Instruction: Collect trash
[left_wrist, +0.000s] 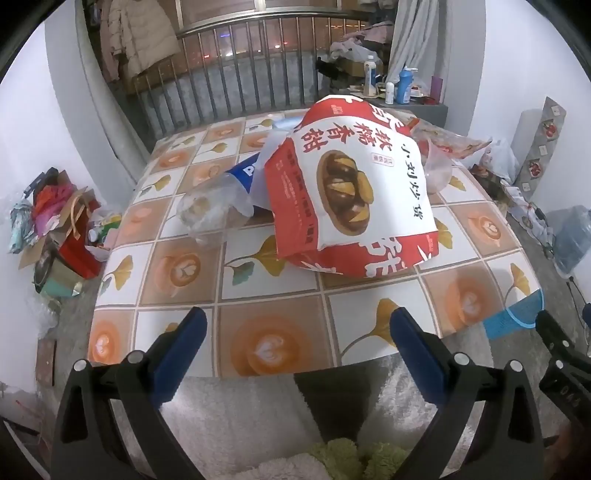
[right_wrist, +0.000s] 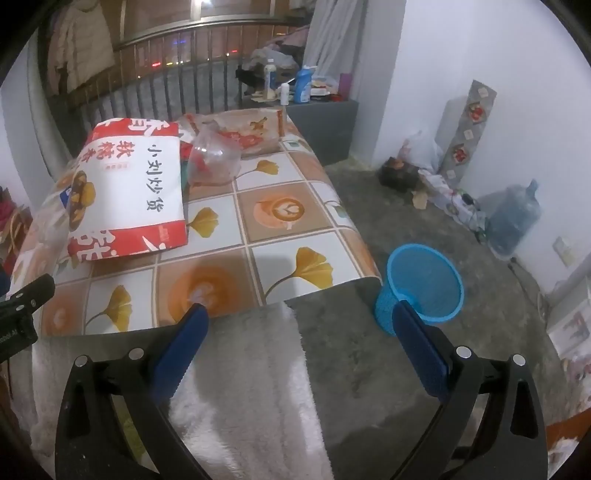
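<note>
A big red-and-white paper food bag (left_wrist: 351, 192) lies on the patterned table (left_wrist: 236, 280); it also shows in the right wrist view (right_wrist: 129, 192). A clear plastic bottle with a blue label (left_wrist: 218, 206) lies left of it. A clear plastic bag (right_wrist: 214, 158) and a crumpled printed wrapper (right_wrist: 251, 133) lie behind it. A blue mesh trash basket (right_wrist: 424, 288) stands on the floor off the table's near right corner. My left gripper (left_wrist: 295, 325) is open and empty above the table's near edge. My right gripper (right_wrist: 301, 321) is open and empty, between the table corner and the basket.
A grey cabinet (right_wrist: 325, 122) with bottles stands behind the table by the railing. Bags and boxes (left_wrist: 59, 229) are piled on the floor at left. A water jug (right_wrist: 513, 218) and clutter stand along the right wall. A white fleece (right_wrist: 240, 369) lies below the grippers.
</note>
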